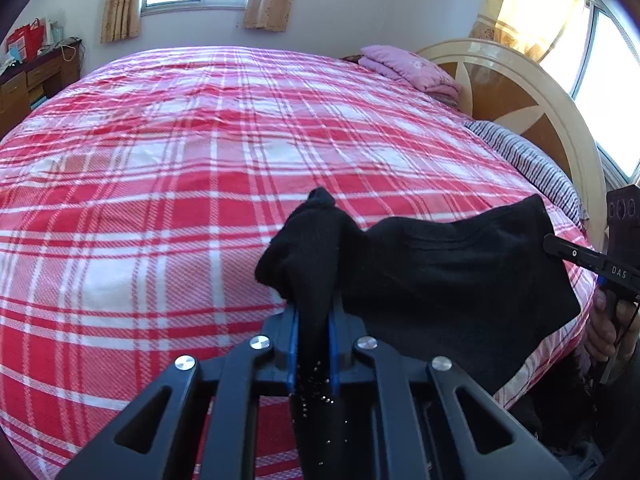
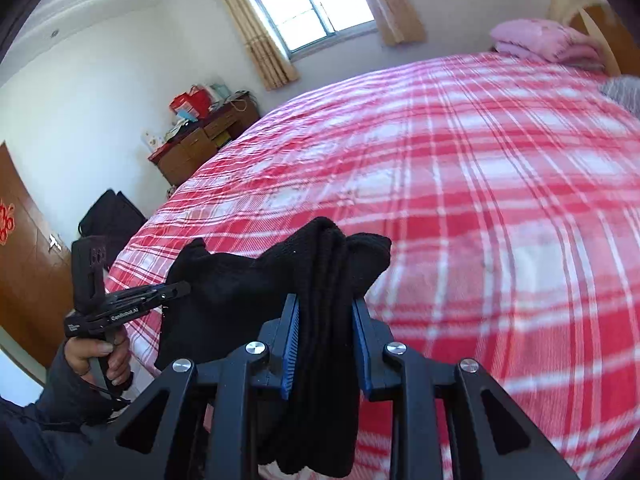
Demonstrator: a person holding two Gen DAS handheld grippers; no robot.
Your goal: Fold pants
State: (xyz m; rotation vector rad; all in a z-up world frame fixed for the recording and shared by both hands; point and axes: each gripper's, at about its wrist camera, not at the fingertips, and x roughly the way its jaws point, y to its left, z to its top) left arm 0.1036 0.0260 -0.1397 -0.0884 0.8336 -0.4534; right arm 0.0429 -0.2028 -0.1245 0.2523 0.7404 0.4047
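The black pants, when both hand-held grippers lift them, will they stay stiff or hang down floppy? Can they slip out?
Probably floppy: the black pants sag between the left hand-held gripper and the right hand-held gripper, and loose cloth droops below. Slipping seems unlikely, since thick bunched knit fills both closed jaws. They look light; the cloth spans without pulling taut.

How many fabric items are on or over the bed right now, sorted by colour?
Black: 1, the pants, held between the left gripper and the right gripper
Pink: 1, the folded blanket by the headboard
Striped grey: 1, the pillow
Red plaid: 1, the bedsheet
Total: 4
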